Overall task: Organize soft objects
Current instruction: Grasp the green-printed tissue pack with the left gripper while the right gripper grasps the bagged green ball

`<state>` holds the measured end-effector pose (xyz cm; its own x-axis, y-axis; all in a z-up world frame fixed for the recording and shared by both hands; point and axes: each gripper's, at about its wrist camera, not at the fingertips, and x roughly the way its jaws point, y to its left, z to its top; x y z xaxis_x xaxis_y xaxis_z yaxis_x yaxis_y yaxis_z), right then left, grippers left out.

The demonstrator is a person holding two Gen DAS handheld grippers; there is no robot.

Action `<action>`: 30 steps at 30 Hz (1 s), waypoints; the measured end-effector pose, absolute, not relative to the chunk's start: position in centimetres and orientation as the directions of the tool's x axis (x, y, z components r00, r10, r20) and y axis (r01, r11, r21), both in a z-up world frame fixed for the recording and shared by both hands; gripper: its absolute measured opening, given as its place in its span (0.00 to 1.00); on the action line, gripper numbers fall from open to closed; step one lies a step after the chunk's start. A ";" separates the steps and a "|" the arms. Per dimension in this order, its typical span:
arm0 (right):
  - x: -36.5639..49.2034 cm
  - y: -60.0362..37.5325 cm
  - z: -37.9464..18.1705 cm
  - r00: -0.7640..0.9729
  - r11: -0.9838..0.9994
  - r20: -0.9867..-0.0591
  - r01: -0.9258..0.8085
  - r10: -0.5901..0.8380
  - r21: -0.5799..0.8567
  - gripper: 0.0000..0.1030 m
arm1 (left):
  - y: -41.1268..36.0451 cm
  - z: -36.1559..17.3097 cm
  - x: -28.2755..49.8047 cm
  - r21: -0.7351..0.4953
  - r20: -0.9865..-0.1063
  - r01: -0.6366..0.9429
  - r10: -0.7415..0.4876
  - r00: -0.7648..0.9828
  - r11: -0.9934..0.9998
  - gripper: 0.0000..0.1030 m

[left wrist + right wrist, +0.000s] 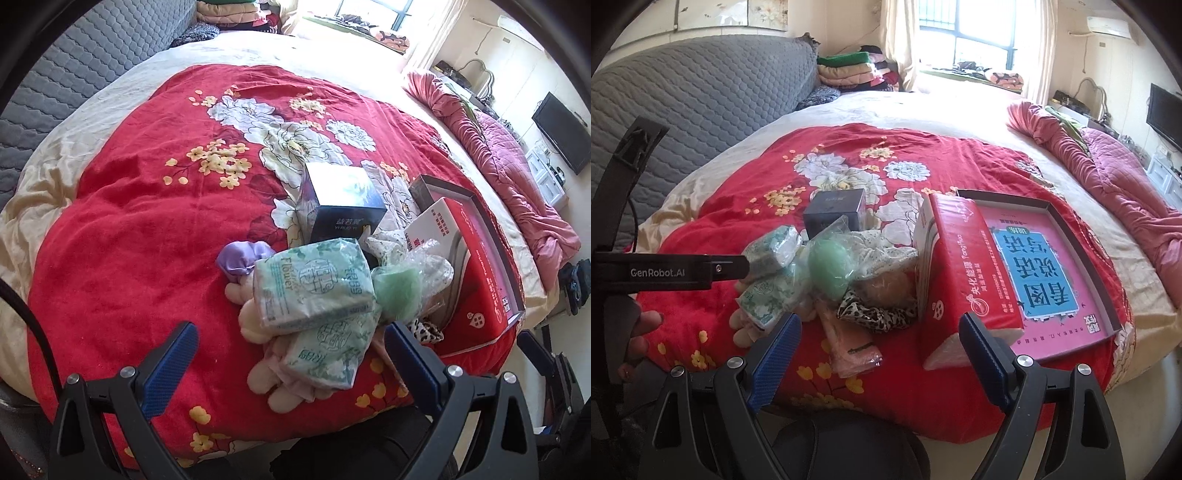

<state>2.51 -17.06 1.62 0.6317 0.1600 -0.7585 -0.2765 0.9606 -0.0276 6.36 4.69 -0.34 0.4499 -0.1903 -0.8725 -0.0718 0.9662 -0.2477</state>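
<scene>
A heap of soft things lies on the red floral blanket [140,229]: two green tissue packs [314,284] stacked on a cream plush toy [255,325], a purple soft piece [240,258], a bagged green sponge [399,291] and a leopard-print cloth [426,330]. My left gripper [291,369] is open and empty, its fingers on either side of the lower tissue pack [328,354]. My right gripper [881,354] is open and empty above a pink packet [849,350]. In the right wrist view the left gripper [744,266] reaches the tissue packs [775,247] from the left.
A dark blue box [343,199] stands behind the heap. To its right a red carton [967,269] leans on a shallow tray [1108,295] holding a pink-and-blue book. A pink quilt [1115,177] lies along the bed's right side and a grey headboard [701,92] on the left.
</scene>
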 end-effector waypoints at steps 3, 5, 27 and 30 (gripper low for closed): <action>3.6 -16.3 1.1 0.624 0.952 -0.765 -0.302 0.161 -0.046 0.85 | 4.8 -0.7 7.6 -0.272 -0.872 -0.084 -0.208 0.444 0.959 0.98; 4.4 -15.7 0.8 0.621 0.946 -0.768 -0.317 0.156 -0.064 0.85 | 4.8 -0.9 8.4 -0.280 -0.873 -0.087 -0.216 0.437 0.956 0.98; 11.4 -10.8 -3.7 0.552 0.864 -0.809 -0.489 0.200 -0.121 0.76 | 4.7 -4.4 11.6 -0.315 -0.904 -0.102 -0.265 0.335 0.944 0.97; 11.5 -10.2 -4.1 0.532 0.846 -0.817 -0.522 0.222 -0.110 0.57 | 4.6 -4.7 11.7 -0.320 -0.906 -0.100 -0.273 0.325 0.942 0.90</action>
<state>11.53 -10.20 -4.12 0.5316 0.2225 -0.8172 -0.5223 0.8457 -0.1095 11.68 4.65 -4.68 0.3249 -0.2728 -0.9055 -0.0998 0.9423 -0.3197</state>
